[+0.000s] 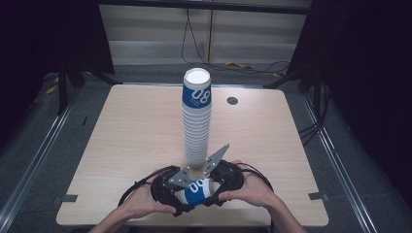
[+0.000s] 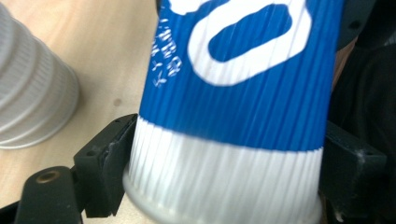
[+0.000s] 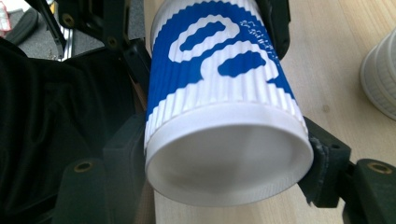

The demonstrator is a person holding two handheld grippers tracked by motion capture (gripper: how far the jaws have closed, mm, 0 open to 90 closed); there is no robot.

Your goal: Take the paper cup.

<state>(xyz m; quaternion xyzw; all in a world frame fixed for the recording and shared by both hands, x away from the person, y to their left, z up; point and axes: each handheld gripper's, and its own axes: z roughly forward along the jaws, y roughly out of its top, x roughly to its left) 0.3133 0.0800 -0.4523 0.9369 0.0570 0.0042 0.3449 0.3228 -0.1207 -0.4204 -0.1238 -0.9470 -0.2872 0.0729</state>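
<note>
1. So you've got the blue-and-white cup [image 1: 197,190] lying on its side at the bottom centre of the high view, right between your two hands, just below the foot of the tall stack of cups [image 1: 197,121].
2. Your left gripper [image 1: 167,191] sits at the lower left of that cup in the high view. In the left gripper view its jaws are clamped on the cup [image 2: 233,116], one black pad against each side of the white lower band, with the jaws spread only as wide as the cup.
3. Your right gripper [image 1: 223,187] is on the other side, lower centre-right in the high view. In the right gripper view the cup [image 3: 219,107] fills the middle of the frame with its white end facing the camera, and the jaws press on it from left and right, again open just to the cup's width.
4. Both grippers have hold of the same cup, and your left hand [image 1: 141,201] and right hand [image 1: 252,189] are wrapped around the gripper bodies.
5. The stack stands upright in the middle of the wooden table [image 1: 126,126], and its top cup has the same blue band. Its white base shows at the left edge of the left gripper view [image 2: 32,102] and at the right edge of the right gripper view [image 3: 380,79], near the held cup but apart from it.
6. I can't tell whether the held cup is touching the tabletop or lifted slightly off it.
</note>
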